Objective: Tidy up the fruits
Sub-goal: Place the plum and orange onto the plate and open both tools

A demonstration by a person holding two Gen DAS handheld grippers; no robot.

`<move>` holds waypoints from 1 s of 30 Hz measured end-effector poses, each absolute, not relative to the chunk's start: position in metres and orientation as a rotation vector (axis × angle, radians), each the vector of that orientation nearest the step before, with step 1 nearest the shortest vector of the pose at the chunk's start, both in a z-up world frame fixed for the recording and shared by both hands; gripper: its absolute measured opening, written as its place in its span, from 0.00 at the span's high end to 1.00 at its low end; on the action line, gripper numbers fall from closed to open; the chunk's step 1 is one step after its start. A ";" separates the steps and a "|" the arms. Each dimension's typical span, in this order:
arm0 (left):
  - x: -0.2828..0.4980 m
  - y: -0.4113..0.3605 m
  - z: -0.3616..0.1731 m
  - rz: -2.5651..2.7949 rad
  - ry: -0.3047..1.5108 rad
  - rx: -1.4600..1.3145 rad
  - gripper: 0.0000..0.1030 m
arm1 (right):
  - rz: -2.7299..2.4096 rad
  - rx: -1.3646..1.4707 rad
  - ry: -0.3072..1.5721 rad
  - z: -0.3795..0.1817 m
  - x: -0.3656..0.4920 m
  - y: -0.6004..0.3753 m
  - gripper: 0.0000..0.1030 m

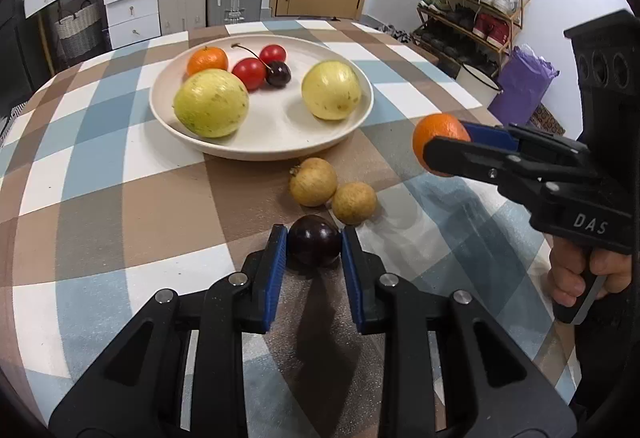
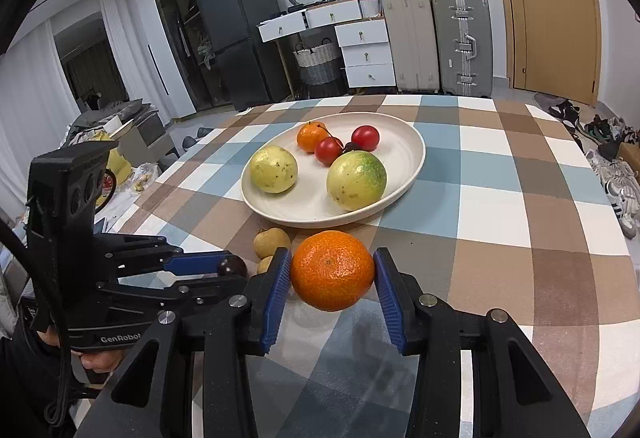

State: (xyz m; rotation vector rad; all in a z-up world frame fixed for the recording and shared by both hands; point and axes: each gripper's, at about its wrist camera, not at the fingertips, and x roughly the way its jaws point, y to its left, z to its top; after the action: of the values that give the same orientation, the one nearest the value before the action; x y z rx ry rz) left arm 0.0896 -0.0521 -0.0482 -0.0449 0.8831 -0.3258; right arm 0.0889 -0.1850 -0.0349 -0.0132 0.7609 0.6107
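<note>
A dark purple round fruit [image 1: 315, 252] lies on the checked tablecloth, and my left gripper [image 1: 314, 236] is shut on it, blue pads pressing both sides. To the right, my right gripper [image 2: 333, 268] is shut on an orange mandarin [image 2: 332, 278] held just above the cloth. Two tan longans [image 1: 313, 182] [image 1: 354, 203] rest between the dark fruit and a cream plate [image 1: 280, 148]. Inside the plate are two yellow-green fruits [image 1: 211, 103] [image 1: 331, 89], a small mandarin [image 1: 208, 60], two red fruits [image 1: 249, 73] and a dark cherry [image 1: 278, 73].
The table [image 2: 520, 198] is round with a brown, blue and white checked cloth. Past its far edge stand suitcases [image 2: 460, 42], white drawers [image 2: 364, 50] and a door [image 2: 552, 6]. A shoe rack [image 1: 472, 6] and a purple bag [image 1: 520, 82] stand off to the right.
</note>
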 end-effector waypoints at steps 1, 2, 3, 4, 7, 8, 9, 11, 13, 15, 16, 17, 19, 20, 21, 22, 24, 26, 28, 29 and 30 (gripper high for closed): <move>0.088 -0.050 -0.046 -0.323 0.879 -0.049 0.76 | 0.610 -0.012 0.760 -0.035 0.089 -0.186 0.59; 0.087 -0.048 -0.044 -0.321 0.873 -0.054 0.76 | 0.609 -0.011 0.759 -0.035 0.089 -0.186 0.59; 0.086 -0.046 -0.042 -0.317 0.864 -0.059 0.76 | 0.607 -0.010 0.758 -0.035 0.090 -0.187 0.59; 0.086 -0.044 -0.039 -0.308 0.854 -0.063 0.76 | 0.605 -0.009 0.755 -0.035 0.090 -0.187 0.59; 0.085 -0.037 -0.031 -0.288 0.839 -0.067 0.76 | 0.604 0.001 0.749 -0.034 0.090 -0.189 0.59; 0.085 -0.035 -0.028 -0.282 0.834 -0.070 0.76 | 0.603 0.004 0.748 -0.034 0.090 -0.189 0.59; 0.085 -0.033 -0.026 -0.278 0.829 -0.070 0.76 | 0.601 0.003 0.747 -0.033 0.090 -0.189 0.59; 0.086 -0.029 -0.020 -0.265 0.814 -0.065 0.76 | 0.599 -0.001 0.739 -0.029 0.089 -0.189 0.59; 0.087 -0.027 -0.014 -0.257 0.796 -0.063 0.76 | 0.602 -0.005 0.725 -0.024 0.089 -0.188 0.59; 0.088 -0.023 -0.006 -0.246 0.769 -0.069 0.76 | 0.603 -0.012 0.711 -0.018 0.089 -0.186 0.59; 0.088 -0.022 -0.003 -0.246 0.760 -0.073 0.76 | 0.606 -0.016 0.704 -0.013 0.090 -0.185 0.59; 0.090 -0.022 0.000 -0.246 0.750 -0.076 0.76 | 0.608 -0.020 0.699 -0.010 0.092 -0.184 0.59; 0.095 -0.021 0.005 -0.238 0.735 -0.072 0.76 | 0.608 -0.027 0.685 -0.003 0.096 -0.181 0.59; 0.097 -0.020 0.007 -0.236 0.730 -0.071 0.76 | 0.610 -0.029 0.678 0.000 0.098 -0.180 0.59; 0.099 -0.020 0.009 -0.234 0.723 -0.070 0.76 | 0.613 -0.030 0.671 0.003 0.100 -0.178 0.59; 0.103 -0.020 0.010 -0.233 0.719 -0.068 0.76 | 0.615 -0.030 0.667 0.005 0.103 -0.176 0.59; 0.109 -0.021 0.011 -0.236 0.712 -0.065 0.76 | 0.621 -0.032 0.661 0.008 0.107 -0.171 0.59; 0.116 -0.025 0.010 -0.234 0.710 -0.052 0.76 | 0.626 -0.038 0.652 0.008 0.113 -0.166 0.59; 0.124 -0.028 0.008 -0.232 0.711 -0.032 0.76 | 0.625 -0.034 0.652 0.008 0.119 -0.163 0.59; 0.128 -0.030 0.006 -0.235 0.711 -0.030 0.76 | 0.621 -0.035 0.653 0.007 0.122 -0.162 0.59; 0.132 -0.032 0.005 -0.239 0.713 -0.031 0.76 | 0.616 -0.035 0.653 0.006 0.126 -0.162 0.59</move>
State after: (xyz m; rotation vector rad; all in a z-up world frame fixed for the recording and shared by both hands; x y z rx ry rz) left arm 0.1316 -0.0318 0.0046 -0.0312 0.7133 -0.2391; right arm 0.1257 -0.1618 0.0060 -0.0345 0.6532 0.6162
